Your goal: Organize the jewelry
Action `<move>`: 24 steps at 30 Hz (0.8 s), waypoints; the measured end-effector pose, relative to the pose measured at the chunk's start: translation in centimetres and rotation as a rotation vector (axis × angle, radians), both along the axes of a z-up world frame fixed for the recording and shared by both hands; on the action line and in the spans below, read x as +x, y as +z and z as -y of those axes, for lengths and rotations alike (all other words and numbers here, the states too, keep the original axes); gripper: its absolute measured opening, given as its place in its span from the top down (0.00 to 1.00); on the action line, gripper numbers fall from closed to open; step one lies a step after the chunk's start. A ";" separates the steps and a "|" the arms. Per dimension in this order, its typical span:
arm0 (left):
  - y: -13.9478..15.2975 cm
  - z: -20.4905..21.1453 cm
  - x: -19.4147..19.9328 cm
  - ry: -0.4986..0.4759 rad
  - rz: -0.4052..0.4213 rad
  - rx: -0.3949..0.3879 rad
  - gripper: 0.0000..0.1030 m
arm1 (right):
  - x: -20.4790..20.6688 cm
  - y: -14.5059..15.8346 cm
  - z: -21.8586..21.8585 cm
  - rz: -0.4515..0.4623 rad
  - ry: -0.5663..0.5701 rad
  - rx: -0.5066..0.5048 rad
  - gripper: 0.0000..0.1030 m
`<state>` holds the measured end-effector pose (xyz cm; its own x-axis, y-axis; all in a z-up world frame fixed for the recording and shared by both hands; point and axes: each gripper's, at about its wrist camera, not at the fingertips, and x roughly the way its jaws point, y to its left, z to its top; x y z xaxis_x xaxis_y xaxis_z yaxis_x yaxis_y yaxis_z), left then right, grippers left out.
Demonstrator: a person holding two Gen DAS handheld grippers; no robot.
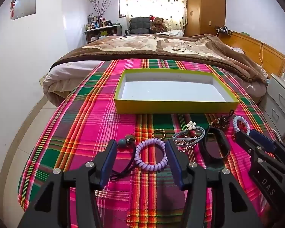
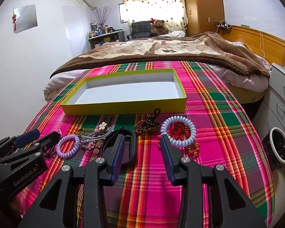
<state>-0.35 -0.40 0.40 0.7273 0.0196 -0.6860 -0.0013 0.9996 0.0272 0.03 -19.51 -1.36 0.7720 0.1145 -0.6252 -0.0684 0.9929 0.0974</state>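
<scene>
Both left gripper (image 1: 140, 152) and right gripper (image 2: 141, 148) spread, empty; purple coil band (image 1: 150, 154) light, springy, pinch across one side of loop

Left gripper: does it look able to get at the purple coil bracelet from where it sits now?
Probably yes. The left gripper is open, and the purple coil bracelet lies flat on the plaid cloth right between its fingers, nothing over it. A dark cord beside it might get caught.
</scene>
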 end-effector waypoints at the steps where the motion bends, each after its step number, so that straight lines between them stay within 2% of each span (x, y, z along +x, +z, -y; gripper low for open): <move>1: 0.2 -0.4 0.1 -0.002 -0.001 -0.007 0.47 | 0.0 0.0 0.0 0.000 -0.001 0.002 0.62; 24: 0.3 -0.8 0.0 0.005 -0.005 -0.017 0.47 | 0.1 0.1 -0.1 -0.009 -0.004 -0.004 0.62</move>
<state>-0.33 0.37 0.73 0.7241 0.0116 -0.6896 -0.0067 0.9999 0.0099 0.12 -19.40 -1.24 0.7667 0.1090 -0.6327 -0.0636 0.9935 0.0940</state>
